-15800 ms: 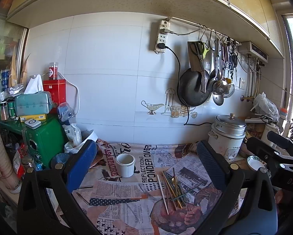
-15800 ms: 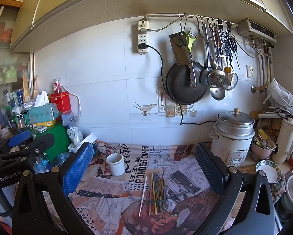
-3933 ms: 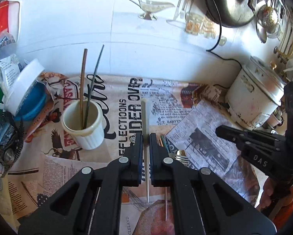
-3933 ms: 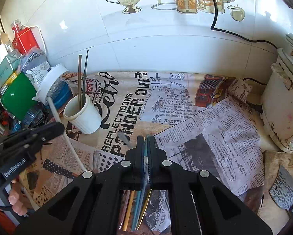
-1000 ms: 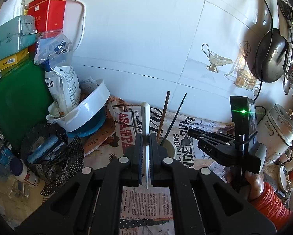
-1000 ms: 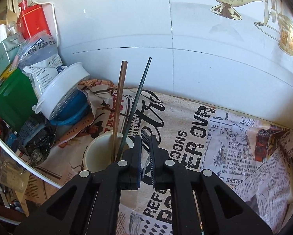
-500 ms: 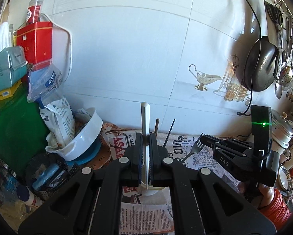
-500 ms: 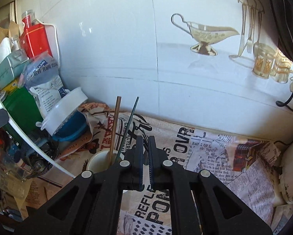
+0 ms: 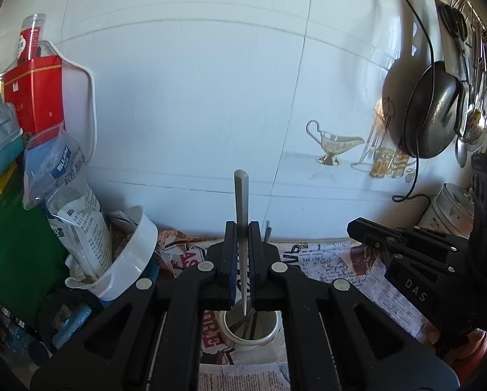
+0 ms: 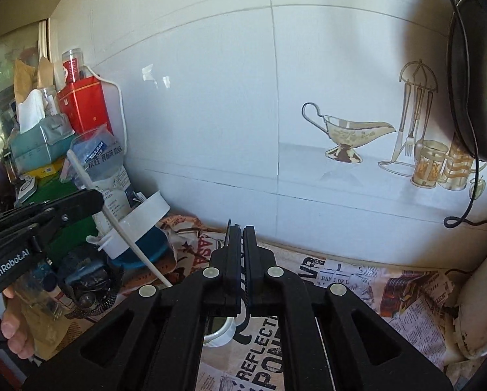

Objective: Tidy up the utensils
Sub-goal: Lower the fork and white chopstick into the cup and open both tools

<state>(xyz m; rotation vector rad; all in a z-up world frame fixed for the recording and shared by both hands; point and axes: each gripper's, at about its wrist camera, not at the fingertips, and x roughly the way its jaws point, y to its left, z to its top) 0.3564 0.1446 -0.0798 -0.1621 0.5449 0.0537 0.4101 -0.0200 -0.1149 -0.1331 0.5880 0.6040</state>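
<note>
Gripping one white chopstick (image 9: pixel 242 215), the left tool (image 9: pixel 242 238) has its two jaws pressed tight on the stick's middle. The stick stands nearly upright between them, its blunt end toward twelve o'clock and its thin tip pointing at six o'clock, just over the mouth of one white cup (image 9: pixel 250 330). The cup stands on the counter (image 9: pixel 334 260), which is covered in printed newspaper sheets, and a few dark utensil shafts lean inside it; their exact number cannot be told, since the tool hides most of them.

In the right wrist view the same chopstick (image 10: pixel 113 218) slants from ten o'clock down to five o'clock across the left tool (image 10: pixel 95 202), and a hand (image 10: pixel 13 332) shows beneath that tool at eight o'clock. The right tool (image 10: pixel 241 238) is fully closed with nothing visible between its two jaws. A sliver of the cup (image 10: pixel 219 334) peeks out under it at six o'clock.

At nine o'clock of the cup sit one tilted white bowl (image 9: pixel 136 254) and one red tin (image 9: pixel 36 94). One black pan (image 9: pixel 434 110) hangs on the tiled wall at two o'clock.
</note>
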